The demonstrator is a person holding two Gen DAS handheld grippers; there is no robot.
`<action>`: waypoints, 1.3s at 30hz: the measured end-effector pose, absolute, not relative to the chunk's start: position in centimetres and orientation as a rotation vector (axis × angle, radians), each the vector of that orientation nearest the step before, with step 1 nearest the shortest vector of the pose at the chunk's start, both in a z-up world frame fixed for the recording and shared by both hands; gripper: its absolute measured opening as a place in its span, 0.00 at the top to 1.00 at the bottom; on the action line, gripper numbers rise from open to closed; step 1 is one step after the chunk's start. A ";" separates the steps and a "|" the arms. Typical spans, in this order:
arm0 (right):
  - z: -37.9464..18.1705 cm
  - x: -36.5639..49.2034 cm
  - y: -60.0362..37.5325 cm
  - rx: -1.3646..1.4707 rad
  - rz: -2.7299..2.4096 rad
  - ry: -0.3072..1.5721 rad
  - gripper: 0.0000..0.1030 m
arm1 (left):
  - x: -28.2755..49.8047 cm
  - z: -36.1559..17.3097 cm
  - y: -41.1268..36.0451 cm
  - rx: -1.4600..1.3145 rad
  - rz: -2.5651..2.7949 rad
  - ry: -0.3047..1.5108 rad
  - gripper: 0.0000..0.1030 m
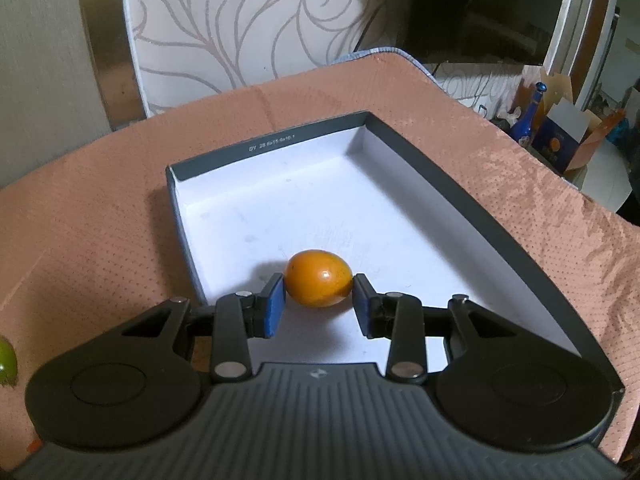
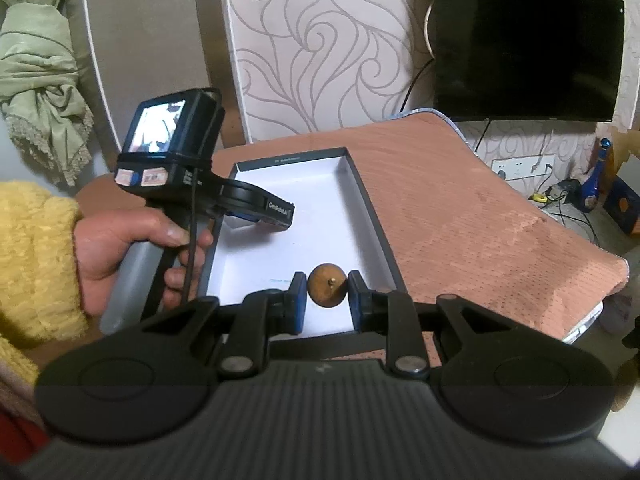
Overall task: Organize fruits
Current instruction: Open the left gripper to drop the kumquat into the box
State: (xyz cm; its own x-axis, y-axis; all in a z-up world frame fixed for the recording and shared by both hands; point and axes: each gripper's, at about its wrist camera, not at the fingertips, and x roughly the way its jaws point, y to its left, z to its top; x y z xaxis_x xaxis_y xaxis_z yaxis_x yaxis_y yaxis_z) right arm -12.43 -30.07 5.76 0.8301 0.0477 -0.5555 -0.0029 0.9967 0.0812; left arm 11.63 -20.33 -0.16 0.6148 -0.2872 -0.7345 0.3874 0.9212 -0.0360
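Note:
In the left wrist view my left gripper (image 1: 318, 304) is shut on an orange oval fruit (image 1: 318, 278), its blue pads touching both sides, low over the white floor of a dark-rimmed box (image 1: 460, 188). In the right wrist view my right gripper (image 2: 327, 300) is shut on a small brown round fruit (image 2: 327, 289) with its stem facing the camera, above the near end of the same box (image 2: 376, 220). The left gripper (image 2: 256, 206) shows there, held over the box's left side. A green fruit (image 1: 7, 361) lies on the cloth at the far left edge.
The box sits on a table covered with a salmon-pink cloth (image 1: 540, 216). A patterned wall panel (image 2: 320, 48) and a dark TV (image 2: 528, 40) stand behind. A blue bottle (image 1: 528, 116) and cartons stand on the floor to the right.

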 end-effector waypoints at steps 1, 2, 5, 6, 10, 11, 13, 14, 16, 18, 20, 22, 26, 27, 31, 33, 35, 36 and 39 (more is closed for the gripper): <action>5.8 -12.5 -30.0 0.078 0.026 0.591 0.76 | 11.7 -0.2 -20.5 0.136 -0.388 0.818 0.58; 5.8 -12.5 -30.0 0.077 0.027 0.591 0.76 | 11.8 -0.2 -20.5 0.137 -0.384 0.817 0.58; 5.9 -12.5 -29.8 0.074 0.030 0.589 0.76 | 12.0 0.0 -20.6 0.134 -0.373 0.815 0.56; 5.9 -12.5 -29.8 0.073 0.032 0.588 0.76 | 12.0 0.1 -20.6 0.136 -0.368 0.811 0.52; 5.8 -12.6 -29.8 0.076 0.034 0.584 0.76 | 12.0 0.7 -20.5 0.140 -0.351 0.791 0.39; 5.8 -12.6 -29.8 0.077 0.036 0.583 0.76 | 11.9 0.8 -20.5 0.142 -0.347 0.786 0.37; 5.8 -12.7 -29.8 0.076 0.043 0.579 0.76 | 11.8 1.1 -20.5 0.146 -0.346 0.778 0.33; 5.8 -12.7 -29.8 0.075 0.047 0.577 0.76 | 11.7 1.3 -20.5 0.148 -0.345 0.773 0.33; 5.8 -12.7 -29.7 0.073 0.056 0.574 0.76 | 11.7 1.6 -20.5 0.149 -0.344 0.771 0.31; 5.8 -12.7 -29.8 0.073 0.065 0.572 0.76 | 11.6 1.8 -20.5 0.153 -0.342 0.768 0.27; 5.8 -12.6 -29.9 0.072 0.073 0.570 0.76 | 11.4 2.1 -20.4 0.155 -0.337 0.758 0.25; 5.8 -12.6 -30.0 0.074 0.080 0.568 0.76 | 11.3 2.4 -20.2 0.153 -0.335 0.758 0.25; 5.8 -12.4 -30.1 0.077 0.097 0.567 0.76 | 11.0 2.9 -19.9 0.145 -0.331 0.754 0.25; 5.7 -12.3 -30.1 0.077 0.100 0.567 0.76 | 10.9 3.0 -19.8 0.143 -0.331 0.753 0.25; 5.7 -12.1 -30.3 0.083 0.117 0.567 0.76 | 10.7 3.3 -19.6 0.138 -0.323 0.751 0.19; 5.7 -12.0 -30.2 0.083 0.126 0.565 0.76 | 10.6 3.5 -19.4 0.135 -0.319 0.747 0.19; 5.8 -11.9 -30.2 0.084 0.134 0.565 0.76 | 10.5 3.6 -19.2 0.134 -0.314 0.748 0.19; 5.8 -11.8 -30.2 0.084 0.138 0.565 0.76 | 10.4 3.8 -19.1 0.130 -0.313 0.744 0.19; 5.8 -11.8 -30.2 0.084 0.146 0.561 0.76 | 10.0 4.2 -18.7 0.118 -0.311 0.741 0.19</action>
